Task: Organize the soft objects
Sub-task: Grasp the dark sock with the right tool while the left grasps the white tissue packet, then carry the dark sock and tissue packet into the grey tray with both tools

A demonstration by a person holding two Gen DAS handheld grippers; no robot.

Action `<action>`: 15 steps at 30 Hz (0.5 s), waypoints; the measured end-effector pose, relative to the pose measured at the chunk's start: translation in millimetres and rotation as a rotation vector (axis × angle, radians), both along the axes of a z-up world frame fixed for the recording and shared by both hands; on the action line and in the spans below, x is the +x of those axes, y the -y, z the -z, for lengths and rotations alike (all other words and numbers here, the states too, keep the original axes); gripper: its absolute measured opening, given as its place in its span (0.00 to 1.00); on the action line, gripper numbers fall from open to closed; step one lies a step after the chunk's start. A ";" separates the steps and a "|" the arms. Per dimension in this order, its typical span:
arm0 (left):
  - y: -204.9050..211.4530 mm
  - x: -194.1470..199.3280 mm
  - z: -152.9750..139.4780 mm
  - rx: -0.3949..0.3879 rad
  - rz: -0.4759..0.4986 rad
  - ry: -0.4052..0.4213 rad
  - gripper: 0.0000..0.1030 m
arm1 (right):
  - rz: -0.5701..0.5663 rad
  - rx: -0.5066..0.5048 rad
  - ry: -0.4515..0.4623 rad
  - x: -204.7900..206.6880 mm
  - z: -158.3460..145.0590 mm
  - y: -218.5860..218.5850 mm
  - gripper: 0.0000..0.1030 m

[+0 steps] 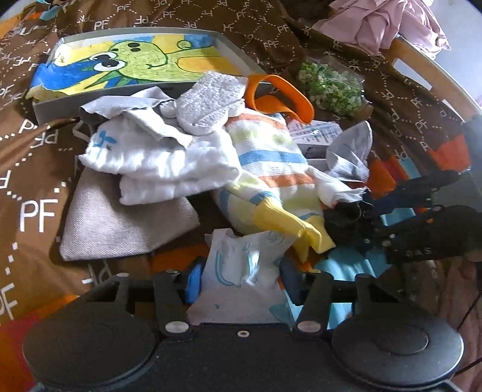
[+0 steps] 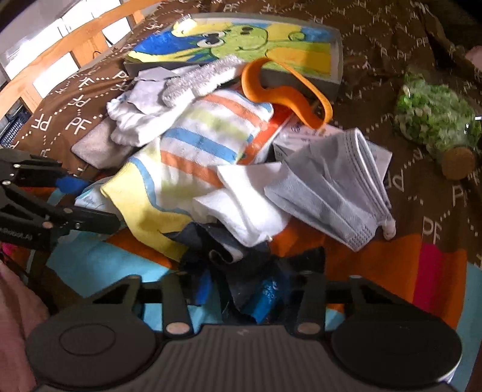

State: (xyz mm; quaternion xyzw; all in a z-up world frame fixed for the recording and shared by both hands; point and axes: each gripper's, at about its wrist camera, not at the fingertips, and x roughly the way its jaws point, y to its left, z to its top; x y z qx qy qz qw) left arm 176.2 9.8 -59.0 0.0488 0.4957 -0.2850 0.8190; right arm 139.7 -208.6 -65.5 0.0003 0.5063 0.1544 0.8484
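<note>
A heap of soft things lies on the brown bedspread: a striped towel [image 1: 265, 156] [image 2: 208, 132], white folded cloths [image 1: 162, 159], a grey knitted cloth [image 1: 208, 102], a grey face mask [image 2: 334, 187] and a beige pouch [image 1: 120, 223]. My left gripper [image 1: 241, 277] is shut on a white wipe packet with blue print [image 1: 241, 265]. My right gripper [image 2: 250, 289] is shut on a dark sock with a blue patch [image 2: 259, 286]; it also shows in the left wrist view [image 1: 358, 217] at the heap's right edge.
A grey box lined with a cartoon frog cloth [image 1: 129, 60] [image 2: 250, 42] stands behind the heap. An orange strap [image 1: 289, 93] [image 2: 289, 93] arches over its front wall. A bag of green pellets [image 1: 331, 87] [image 2: 433, 117] lies right. Pink cloth [image 1: 385, 21] lies far back.
</note>
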 end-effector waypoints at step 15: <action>6.1 -30.5 -22.2 -0.100 0.040 0.000 0.43 | -0.062 0.189 0.073 -18.4 -26.2 3.6 0.10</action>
